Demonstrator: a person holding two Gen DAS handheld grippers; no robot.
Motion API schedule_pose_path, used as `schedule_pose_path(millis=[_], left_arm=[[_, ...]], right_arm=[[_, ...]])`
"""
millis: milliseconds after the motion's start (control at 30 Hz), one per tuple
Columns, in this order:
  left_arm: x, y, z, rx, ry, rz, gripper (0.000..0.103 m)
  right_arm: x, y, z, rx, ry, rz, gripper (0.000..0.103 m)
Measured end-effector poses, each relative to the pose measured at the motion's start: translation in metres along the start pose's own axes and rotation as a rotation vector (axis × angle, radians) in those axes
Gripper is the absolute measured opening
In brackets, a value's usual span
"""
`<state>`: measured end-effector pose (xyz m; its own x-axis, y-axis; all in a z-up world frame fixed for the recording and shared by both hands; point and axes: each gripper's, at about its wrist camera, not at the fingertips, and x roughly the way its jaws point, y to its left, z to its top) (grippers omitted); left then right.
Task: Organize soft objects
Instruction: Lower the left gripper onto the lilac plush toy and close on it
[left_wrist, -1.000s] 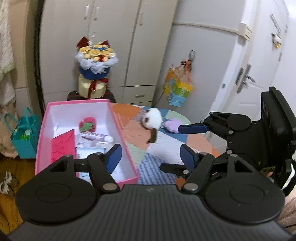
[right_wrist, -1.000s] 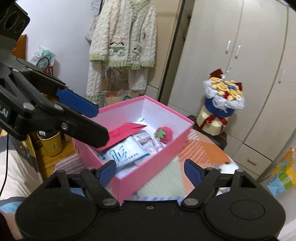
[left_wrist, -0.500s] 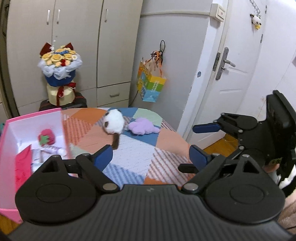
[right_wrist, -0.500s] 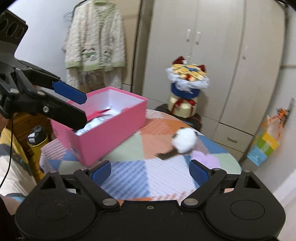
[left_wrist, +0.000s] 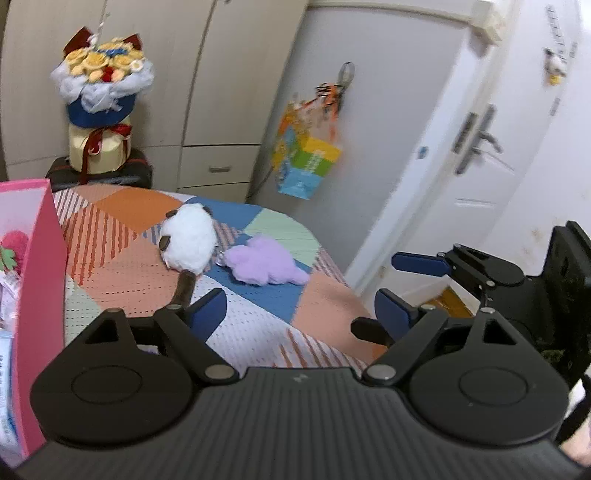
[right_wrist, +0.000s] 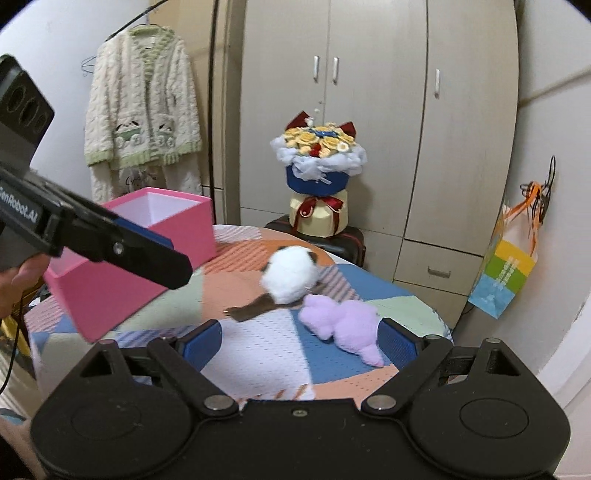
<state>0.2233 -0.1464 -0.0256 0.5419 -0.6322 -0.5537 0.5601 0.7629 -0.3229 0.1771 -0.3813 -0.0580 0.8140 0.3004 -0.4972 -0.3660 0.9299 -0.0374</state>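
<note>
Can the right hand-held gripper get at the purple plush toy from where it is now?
Probably yes: the right hand-held gripper is open and empty, and the purple plush toy lies uncovered just ahead, beside the white plush toy.

I see a fluffy white plush toy (right_wrist: 291, 277) with a matt brown felt-like strap, touching a fuzzy lilac plush (right_wrist: 347, 325). Under them, the tablecloth (left_wrist: 255, 325) looks like perforated mesh cloth, matt. The pink box (right_wrist: 110, 288) reads as smooth matt cardboard, white inside. My left gripper (left_wrist: 299, 310) and right gripper (right_wrist: 301, 338) are matt black plastic with blue rubbery pads and small shiny metal pins.
</note>
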Motion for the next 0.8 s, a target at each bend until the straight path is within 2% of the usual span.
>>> schedule_pose_path(millis=[233, 433, 533, 667, 800], left_arm=[[0.061, 0.021, 0.001, -0.086, 0.014, 0.078, 0.085], [0.105, 0.031, 0.005, -0.134, 0.037, 0.097, 0.085], [0.124, 0.029, 0.005, -0.113, -0.005, 0.192, 0.085], [0.143, 0.032, 0.006, -0.129, -0.019, 0.195, 0.085], [0.154, 0.032, 0.005, -0.138, -0.011, 0.176, 0.076]], right_arm=[[0.059, -0.035, -0.014, 0.003, 0.039, 0.034, 0.094], [0.105, -0.052, -0.019, -0.009, 0.081, 0.091, 0.094], [0.126, -0.061, -0.019, 0.0, 0.099, 0.114, 0.094], [0.149, -0.072, -0.017, 0.011, 0.107, 0.135, 0.094], [0.168, -0.083, -0.019, 0.046, 0.134, 0.166, 0.094]])
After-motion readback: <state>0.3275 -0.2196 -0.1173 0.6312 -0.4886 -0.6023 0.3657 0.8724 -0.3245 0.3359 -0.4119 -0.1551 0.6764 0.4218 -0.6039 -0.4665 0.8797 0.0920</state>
